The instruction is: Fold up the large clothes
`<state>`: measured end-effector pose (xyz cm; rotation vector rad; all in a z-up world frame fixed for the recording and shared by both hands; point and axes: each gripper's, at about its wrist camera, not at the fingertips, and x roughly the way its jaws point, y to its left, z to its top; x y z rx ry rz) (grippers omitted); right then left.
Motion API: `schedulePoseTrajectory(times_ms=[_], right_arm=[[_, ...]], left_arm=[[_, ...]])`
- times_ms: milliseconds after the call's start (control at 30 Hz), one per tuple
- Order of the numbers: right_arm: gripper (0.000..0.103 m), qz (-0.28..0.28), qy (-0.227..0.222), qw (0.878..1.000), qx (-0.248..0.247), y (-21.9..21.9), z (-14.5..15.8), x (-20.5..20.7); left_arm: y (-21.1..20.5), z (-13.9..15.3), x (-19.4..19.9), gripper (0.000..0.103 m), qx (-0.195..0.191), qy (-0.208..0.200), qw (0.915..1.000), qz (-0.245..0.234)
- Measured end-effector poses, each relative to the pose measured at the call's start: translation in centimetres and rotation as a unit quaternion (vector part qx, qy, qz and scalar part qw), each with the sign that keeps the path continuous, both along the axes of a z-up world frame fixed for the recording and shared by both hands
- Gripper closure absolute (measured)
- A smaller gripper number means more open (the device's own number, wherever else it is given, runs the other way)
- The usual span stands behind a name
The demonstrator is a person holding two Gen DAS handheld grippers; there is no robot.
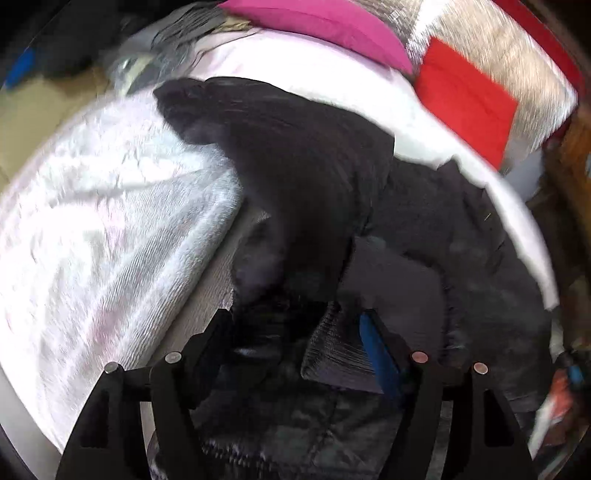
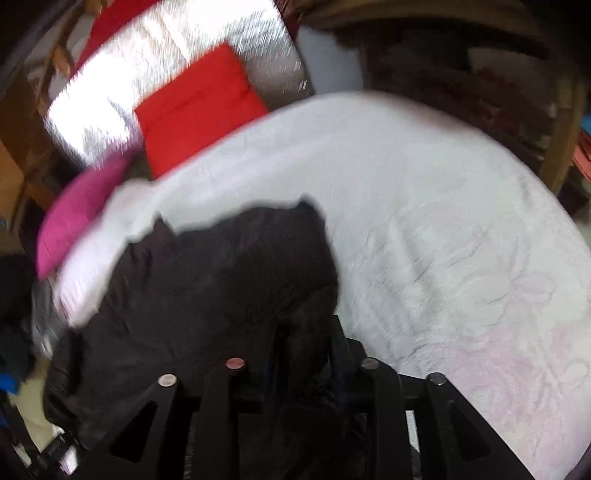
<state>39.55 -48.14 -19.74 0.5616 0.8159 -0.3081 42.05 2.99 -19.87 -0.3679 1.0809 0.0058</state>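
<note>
Black padded jacket [image 1: 314, 177] is lying on the bed's white bedspread [image 1: 92, 206], long axis running away from both cameras toward the red cushion [image 1: 465, 99] and magenta pillow [image 1: 317, 22]. Left gripper [image 1: 295, 339] is spread, fabric bunching between its fingers; grasp unclear. Right gripper [image 2: 303, 343] is clenching the jacket's near edge.

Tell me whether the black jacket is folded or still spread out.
Neither flat nor neatly folded: the black jacket lies bunched on the white bedspread, one part draped over another in the left wrist view. Motion blur hides finer folds.
</note>
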Motion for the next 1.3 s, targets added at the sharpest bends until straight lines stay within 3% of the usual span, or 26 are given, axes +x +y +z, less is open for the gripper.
schedulePoseTrajectory(times_ms=[33, 67, 133, 200, 300, 433, 500, 600, 733, 800, 833, 900, 967, 1133, 1300], right_arm=[[0.026, -0.012, -0.02, 1.0, -0.011, -0.2, 0.8, -0.8], [0.007, -0.023, -0.049, 0.998, -0.019, -0.2, 1.8, -1.8], [0.006, -0.035, -0.108, 0.993, -0.025, 0.2, 3.6, -3.5], [0.006, -0.008, -0.145, 0.989, -0.001, 0.9, 4.7, -4.1], [0.006, 0.05, -0.153, 0.986, 0.032, 3.1, 5.2, -4.2], [0.008, 0.139, -0.127, 0.982, 0.026, 8.3, 4.6, -2.3], [0.016, 0.17, -0.113, 0.979, 0.017, 10.6, 3.9, -1.4], [0.021, 0.218, -0.081, 0.972, 0.011, 14.8, 2.5, -0.4], [0.021, 0.259, -0.042, 0.965, -0.001, 17.9, 0.0, 0.2], [0.021, 0.266, -0.022, 0.964, -0.01, 18.7, -0.9, 0.7], [0.021, 0.267, -0.015, 0.964, -0.013, 19.0, -1.4, 0.8], [0.021, 0.27, 0.003, 0.963, -0.016, 19.3, -2.3, 1.2], [0.021, 0.272, 0.018, 0.962, -0.03, 19.7, -3.0, 1.5], [0.021, 0.274, 0.033, 0.96, -0.049, 20.2, -3.1, 1.7], [0.022, 0.237, -0.003, 0.971, 0.012, 16.9, -0.9, 0.9]], left_arm=[[0.9, 0.4, -0.2, 0.029, -0.02, -0.004, 0.9998, 0.008], [2.2, 0.8, -0.3, 0.028, -0.04, -0.011, 0.9989, 0.02], [4.3, 1.7, -0.5, 0.025, -0.059, -0.03, 0.9969, 0.043], [6.8, 2.4, -0.3, 0.018, -0.069, -0.047, 0.994, 0.071], [9.4, 2.3, 0.5, 0.016, -0.1, -0.054, 0.9884, 0.102], [12.2, 0.6, 3.3, 0.016, -0.166, -0.037, 0.9773, 0.126], [13.1, -0.7, 4.9, 0.016, -0.221, -0.033, 0.9658, 0.132], [13.7, -2.3, 6.9, 0.016, -0.28, -0.031, 0.9496, 0.137], [14.3, -3.3, 8.6, 0.017, -0.33, -0.041, 0.9312, 0.149], [14.6, -3.4, 9.5, 0.025, -0.339, -0.054, 0.9267, 0.153], [14.7, -3.5, 9.9, 0.04, -0.341, -0.059, 0.9261, 0.151], [14.7, -3.6, 11.0, 0.057, -0.334, -0.061, 0.9292, 0.146], [14.4, -3.4, 11.4, 0.087, -0.317, -0.063, 0.936, 0.14], [12.6, -0.1, 10.4, 0.094, -0.255, -0.111, 0.9545, 0.109], [7.1, 5.5, 8.4, 0.094, -0.191, -0.166, 0.9672, 0.015]])
